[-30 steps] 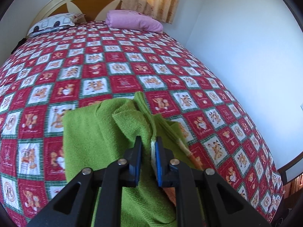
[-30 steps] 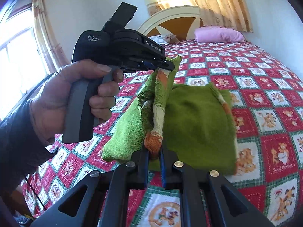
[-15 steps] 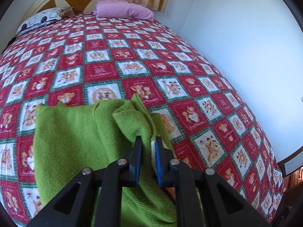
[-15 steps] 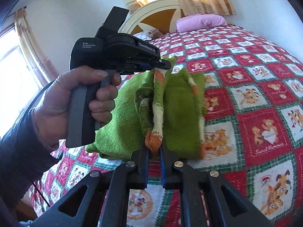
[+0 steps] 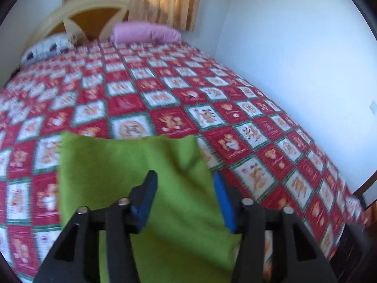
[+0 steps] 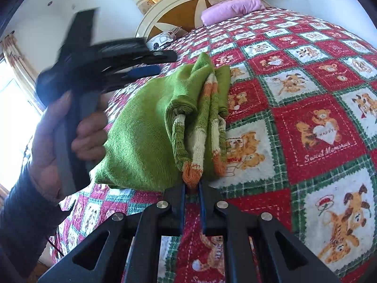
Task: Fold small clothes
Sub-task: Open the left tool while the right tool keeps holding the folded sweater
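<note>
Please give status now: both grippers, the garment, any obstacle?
Left hand-held gripper opening, nothing pinched. Right hand-held gripper shut on orange cuff of green knitted sweater, folded on bed. No obstacle visible.

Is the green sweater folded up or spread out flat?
Folded. The green sweater lies doubled in layers on the bedspread, its striped cuff pinched by the right gripper.

Sweater (image 6: 141, 136) lies on bedspread (image 6: 318, 129), pillows (image 6: 232, 8) behind.
</note>
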`<state>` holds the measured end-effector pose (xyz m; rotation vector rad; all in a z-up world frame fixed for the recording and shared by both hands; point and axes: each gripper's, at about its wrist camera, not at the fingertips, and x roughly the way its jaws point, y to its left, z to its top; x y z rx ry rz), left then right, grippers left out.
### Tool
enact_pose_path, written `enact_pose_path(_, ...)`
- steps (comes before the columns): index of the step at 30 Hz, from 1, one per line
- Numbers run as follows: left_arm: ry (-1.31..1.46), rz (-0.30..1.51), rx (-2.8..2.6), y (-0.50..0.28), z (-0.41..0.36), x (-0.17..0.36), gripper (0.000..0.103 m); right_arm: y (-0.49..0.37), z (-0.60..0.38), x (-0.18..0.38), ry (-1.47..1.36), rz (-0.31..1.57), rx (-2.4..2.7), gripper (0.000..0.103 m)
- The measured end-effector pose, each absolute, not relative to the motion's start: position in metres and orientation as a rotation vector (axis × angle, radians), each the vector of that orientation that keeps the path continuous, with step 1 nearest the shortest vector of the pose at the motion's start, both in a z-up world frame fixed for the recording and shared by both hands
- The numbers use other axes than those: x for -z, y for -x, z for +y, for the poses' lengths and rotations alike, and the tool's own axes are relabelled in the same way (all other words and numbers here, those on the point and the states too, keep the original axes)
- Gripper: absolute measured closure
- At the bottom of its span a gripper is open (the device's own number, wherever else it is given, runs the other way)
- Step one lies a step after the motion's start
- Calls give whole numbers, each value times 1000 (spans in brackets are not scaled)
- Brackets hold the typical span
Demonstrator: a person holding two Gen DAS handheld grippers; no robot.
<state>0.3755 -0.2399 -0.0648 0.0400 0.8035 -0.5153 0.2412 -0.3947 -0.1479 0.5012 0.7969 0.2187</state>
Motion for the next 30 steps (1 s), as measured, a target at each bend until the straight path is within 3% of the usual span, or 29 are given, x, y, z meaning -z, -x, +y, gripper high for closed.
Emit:
enact_pose_path(3,-123,732,417,-349,-204,71,31,-232,-400,139,-493,763,-197,89)
enact_pose_path(5,-151,703,356,-338,-183,79,30,-226,-403,124,-450,730,-138,88)
enact_pose_path(9,-140,701,292,-327,-155,99,27,-237,-405,97,-423,683,-110,69)
enact_pose_path(12,-90,718,298,-322,-147,112,20,-273,-400,89,-457,711,-174,69)
enact_pose_path(18,-47,731,346,-308,-148,123,20,-362,-394,112,-507,836,-179,69)
enact_pose_path(20,-73,726,361,-297,-145,123,16,-382,-393,127,-522,887,-167,73)
enact_pose_path(21,-83,716,363,-291,-142,123,11,-385,-392,127,-498,888,-154,97)
enact_pose_path(23,-95,699,358,-278,-136,125,5,-385,-385,122,-423,874,-127,97)
enact_pose_path(30,-105,758,360,-278,-139,136,3,-397,-397,127,-382,873,-37,97)
